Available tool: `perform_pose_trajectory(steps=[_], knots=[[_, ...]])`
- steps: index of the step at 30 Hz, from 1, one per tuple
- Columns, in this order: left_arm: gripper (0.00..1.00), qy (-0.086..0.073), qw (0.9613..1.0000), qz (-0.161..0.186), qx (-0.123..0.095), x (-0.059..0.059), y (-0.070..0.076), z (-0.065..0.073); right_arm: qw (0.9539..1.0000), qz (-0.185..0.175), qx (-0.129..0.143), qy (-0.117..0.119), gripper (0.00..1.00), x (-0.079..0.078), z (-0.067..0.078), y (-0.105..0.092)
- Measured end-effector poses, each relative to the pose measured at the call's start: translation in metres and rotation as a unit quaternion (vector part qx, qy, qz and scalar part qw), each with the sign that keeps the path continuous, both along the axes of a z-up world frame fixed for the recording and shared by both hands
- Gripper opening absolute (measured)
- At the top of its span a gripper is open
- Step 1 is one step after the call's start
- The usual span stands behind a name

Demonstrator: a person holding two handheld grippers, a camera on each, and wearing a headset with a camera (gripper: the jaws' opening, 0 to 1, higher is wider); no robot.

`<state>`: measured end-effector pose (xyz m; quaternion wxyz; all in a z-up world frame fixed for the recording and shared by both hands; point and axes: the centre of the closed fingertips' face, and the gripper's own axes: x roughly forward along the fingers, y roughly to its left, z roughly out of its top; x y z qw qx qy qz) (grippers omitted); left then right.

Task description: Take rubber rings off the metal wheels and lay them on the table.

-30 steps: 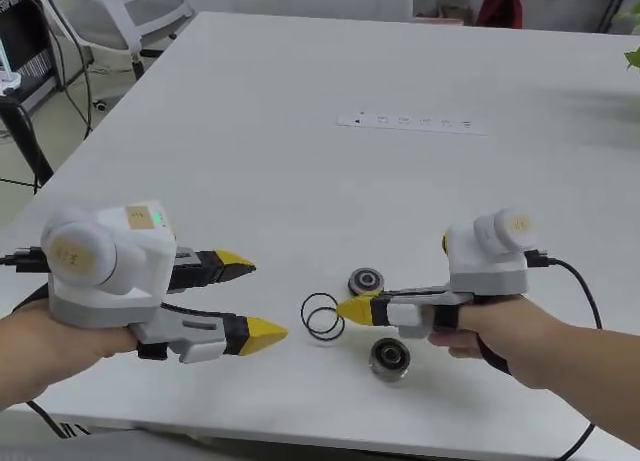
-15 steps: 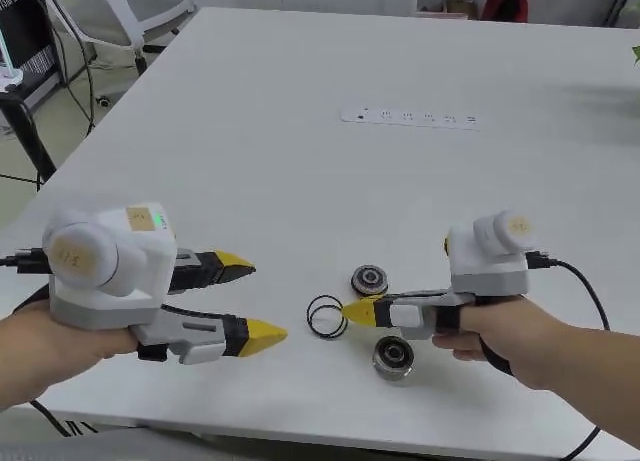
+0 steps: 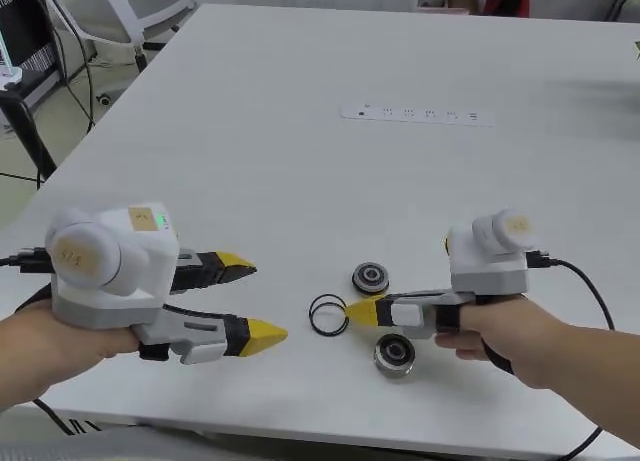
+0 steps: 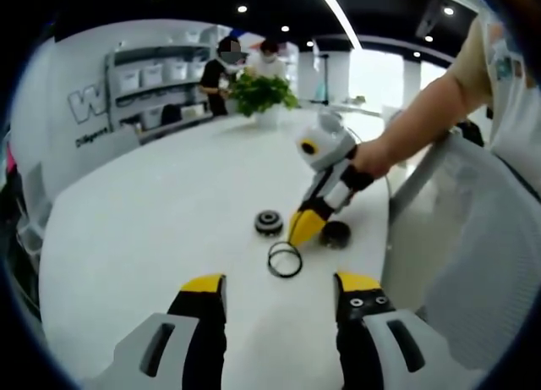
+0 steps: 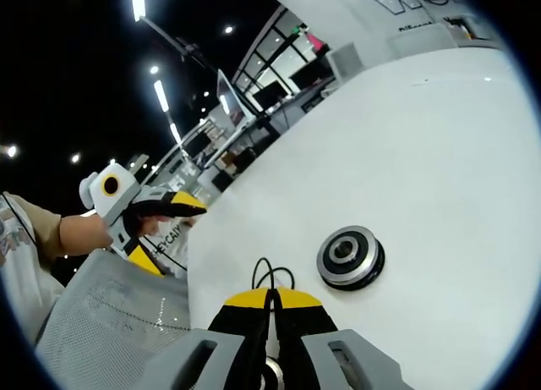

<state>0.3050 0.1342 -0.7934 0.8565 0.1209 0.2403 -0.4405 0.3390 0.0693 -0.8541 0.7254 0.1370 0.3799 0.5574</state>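
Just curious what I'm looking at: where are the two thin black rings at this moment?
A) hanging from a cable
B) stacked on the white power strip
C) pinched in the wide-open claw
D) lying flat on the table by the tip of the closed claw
D: the rings lie flat on the table, just off the tip of the shut right claw, while the left claw is open and holds nothing.

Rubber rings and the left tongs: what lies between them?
Bare table separates the left tongs from the rubber rings, clearest in the head view.
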Motion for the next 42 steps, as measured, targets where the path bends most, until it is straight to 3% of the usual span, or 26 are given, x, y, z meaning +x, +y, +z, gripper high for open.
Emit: perform_pose_trajectory(steps=[14,27,42], knots=[[0.52,0.004,1.0000,-0.003,0.003,-0.001,-0.001,-0.002,0.9999,0.003,-0.016,-0.004,0.03,-0.001,-0.005,-0.001],[0.52,0.008,0.9999,-0.008,0.006,0.000,-0.004,-0.004,0.9990,0.014,-0.034,-0.025,0.15,-0.003,-0.004,-0.003],[0.52,0.009,0.9999,-0.008,0.006,0.003,-0.004,-0.003,0.9975,0.023,-0.024,-0.062,0.24,-0.001,0.017,-0.004]])
